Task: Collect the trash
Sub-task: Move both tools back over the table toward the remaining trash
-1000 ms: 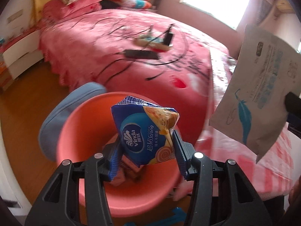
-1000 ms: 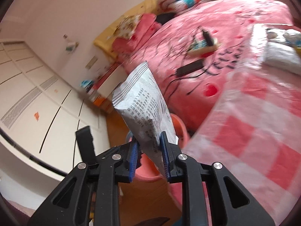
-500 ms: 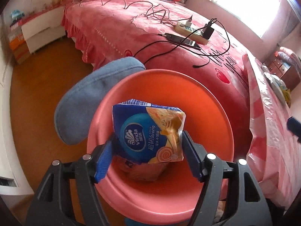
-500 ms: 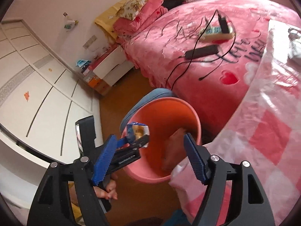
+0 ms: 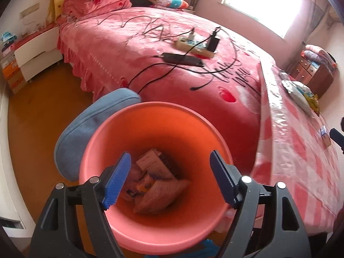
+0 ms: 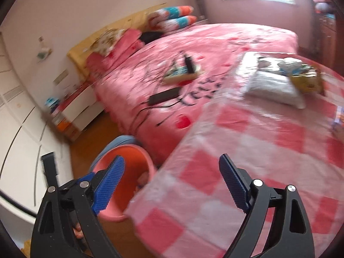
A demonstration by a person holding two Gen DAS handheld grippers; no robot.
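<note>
I see a salmon-pink round plastic bin [image 5: 163,129] beside a blue padded cushion [image 5: 86,129]. My black grippers carry ribbed blue pads [image 6: 109,182]. The table's glossy cloth [image 6: 268,150] is pink-and-white checked, the bedspread [image 5: 133,49] pink with black script and red hearts.

Straight below the left hand-held gripper [image 5: 169,178] the bin [image 5: 150,232] gapes open — only wrappers [image 5: 154,182] at its bottom. Its right is hemmed by the table [image 5: 301,161] edge, ahead by the bed [image 5: 172,68]. Before the right hand-held gripper [image 6: 172,180], bare checked cloth — packets [image 6: 277,86] far ahead.
</note>
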